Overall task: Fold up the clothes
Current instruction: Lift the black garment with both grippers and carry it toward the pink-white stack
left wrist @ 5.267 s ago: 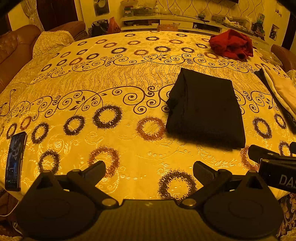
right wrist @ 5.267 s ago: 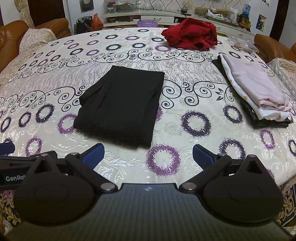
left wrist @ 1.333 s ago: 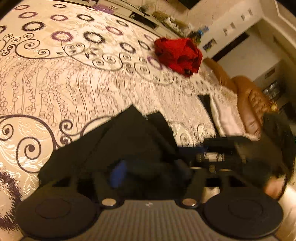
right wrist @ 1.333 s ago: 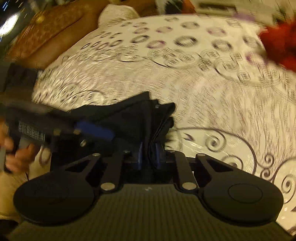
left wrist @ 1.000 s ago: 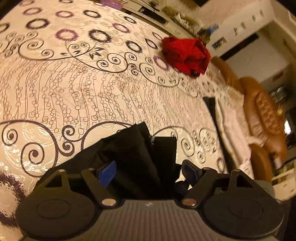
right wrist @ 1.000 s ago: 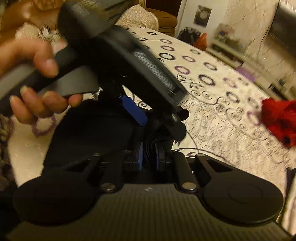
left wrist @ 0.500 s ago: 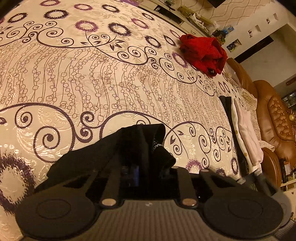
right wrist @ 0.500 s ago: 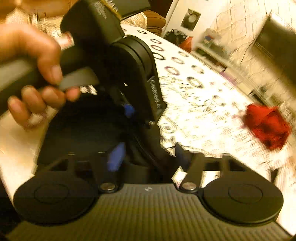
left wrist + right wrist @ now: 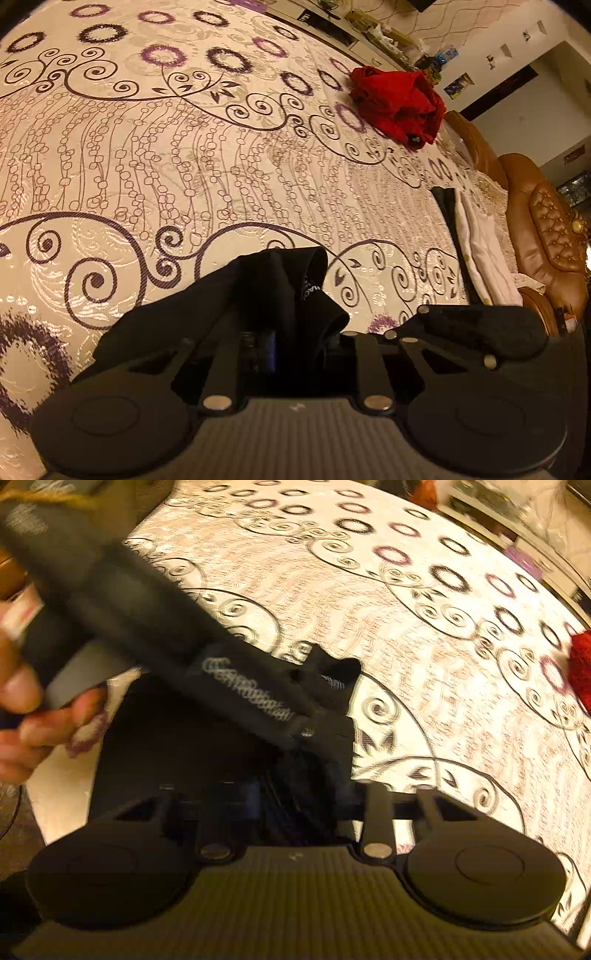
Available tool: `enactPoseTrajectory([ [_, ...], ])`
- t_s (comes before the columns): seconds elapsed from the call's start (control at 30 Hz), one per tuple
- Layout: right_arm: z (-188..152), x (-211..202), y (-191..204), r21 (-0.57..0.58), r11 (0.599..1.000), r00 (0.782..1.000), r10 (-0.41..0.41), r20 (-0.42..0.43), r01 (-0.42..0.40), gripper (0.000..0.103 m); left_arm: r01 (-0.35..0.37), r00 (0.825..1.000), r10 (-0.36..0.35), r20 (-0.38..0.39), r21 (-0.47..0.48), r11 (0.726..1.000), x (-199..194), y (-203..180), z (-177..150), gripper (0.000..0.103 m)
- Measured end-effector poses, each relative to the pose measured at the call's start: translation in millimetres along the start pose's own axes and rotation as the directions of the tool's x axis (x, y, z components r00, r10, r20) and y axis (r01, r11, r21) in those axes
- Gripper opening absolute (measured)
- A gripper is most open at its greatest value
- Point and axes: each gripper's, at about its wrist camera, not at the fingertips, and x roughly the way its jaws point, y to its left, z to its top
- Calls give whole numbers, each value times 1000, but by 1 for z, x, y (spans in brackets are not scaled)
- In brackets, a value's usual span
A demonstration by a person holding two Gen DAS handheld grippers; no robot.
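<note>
A black garment [image 9: 280, 288] lies bunched on the patterned tablecloth [image 9: 184, 166], one corner pulled up. My left gripper [image 9: 295, 343] holds that raised bunch between its narrow-set fingers, and its jaws are opening slightly. In the blurred right wrist view the black garment [image 9: 166, 753] also runs between the fingers of my right gripper [image 9: 314, 801], whose jaws are closing on it. The left gripper's body [image 9: 221, 679] crosses this view from the upper left, held by a hand [image 9: 22, 701]. Part of the right gripper's body [image 9: 480, 328] shows at the lower right of the left wrist view.
A crumpled red garment [image 9: 399, 99] lies at the far side of the table. A folded pile of white and black clothes [image 9: 480, 251] sits near the right edge. A brown leather sofa [image 9: 546, 229] stands beyond that edge.
The left gripper went from open around the black bunch to shut on it. The right gripper let go, spread wide, shifted sideways and has narrowed on the cloth again.
</note>
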Motion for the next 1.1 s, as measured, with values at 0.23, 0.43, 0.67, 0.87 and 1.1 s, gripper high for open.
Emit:
enactPoseTrajectory([
  [0.23, -21, -14, -39, 291, 952, 995, 96, 20, -98, 20, -84, 992, 88, 90, -50, 995, -66, 15, -38, 73],
  [0.43, -92, -18, -90, 648, 724, 971, 150, 189, -237, 18, -88, 993, 103, 66, -199, 976, -80, 60, -81, 73],
  [0.67, -159, -25, -91, 788, 521, 941, 104, 323, -328, 18, -16, 999, 21, 30, -130, 991, -51, 41, -69, 72],
  [0.87, -194, -12, -100, 818, 397, 907, 116, 405, -416, 24, -61, 998, 61, -1, -80, 995, -27, 16, -65, 32],
  [1.1, -190, -6, -107, 801, 397, 890, 118, 439, -448, 50, -161, 987, 161, -21, -2, 987, -19, 1, -56, 18],
])
